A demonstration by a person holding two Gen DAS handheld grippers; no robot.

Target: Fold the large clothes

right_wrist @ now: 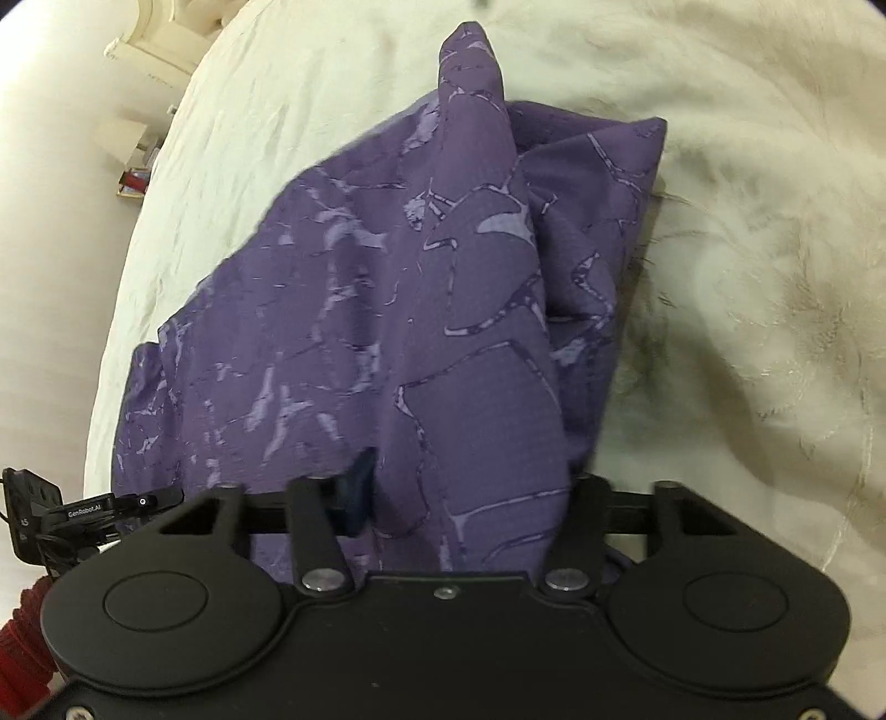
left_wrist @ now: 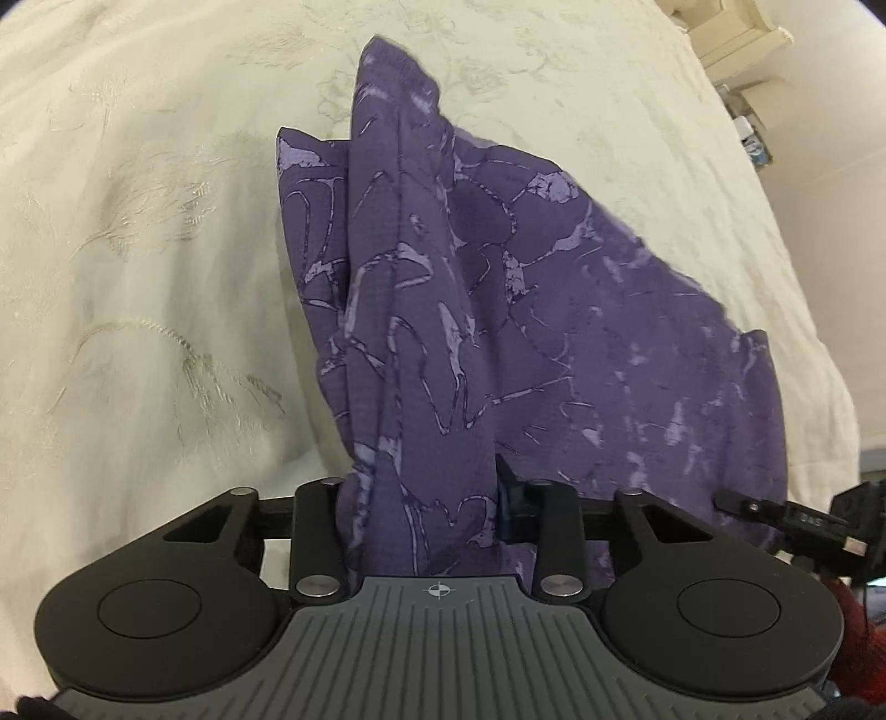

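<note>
A purple garment (left_wrist: 498,310) with a pale marbled print hangs bunched over a cream bedspread (left_wrist: 138,249). My left gripper (left_wrist: 426,498) is shut on a gathered edge of it; the cloth hides the fingertips. In the right wrist view the same garment (right_wrist: 415,332) drapes forward from my right gripper (right_wrist: 459,498), which is shut on another gathered edge. The cloth spans between the two grippers, which are close side by side. The right gripper's body shows at the left wrist view's right edge (left_wrist: 797,518), and the left gripper's body shows at the right wrist view's left edge (right_wrist: 83,512).
The embroidered cream bedspread (right_wrist: 747,277) covers the bed under the garment. Cream furniture (left_wrist: 736,39) and small items (left_wrist: 753,138) stand beyond the bed's far edge, also seen in the right wrist view (right_wrist: 149,39). A red sleeve (right_wrist: 22,626) shows low left.
</note>
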